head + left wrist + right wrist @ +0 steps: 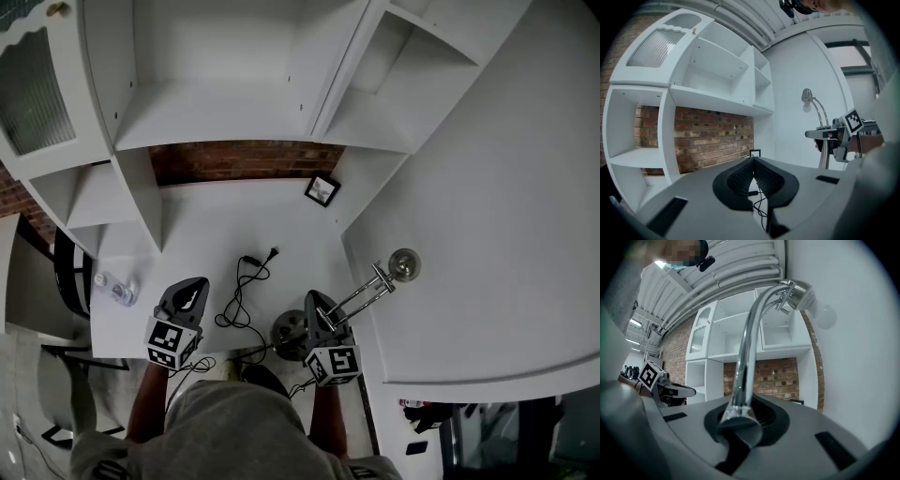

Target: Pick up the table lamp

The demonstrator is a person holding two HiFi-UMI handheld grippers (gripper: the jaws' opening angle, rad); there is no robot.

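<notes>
Table lamp sits at the desk's front edge, near the right corner, leaning toward the right wall. Can't tell if its base is resting on the desk. Right claw is clenched on the chrome stem low down, just above the base. Left claw is closed with nothing in it.

The stem looks stiff and slick, so it may twist in the pads. The base is likely heavy, so a low hold suits. Bulb is fragile. Cord trails on the desk and could snag.
</notes>
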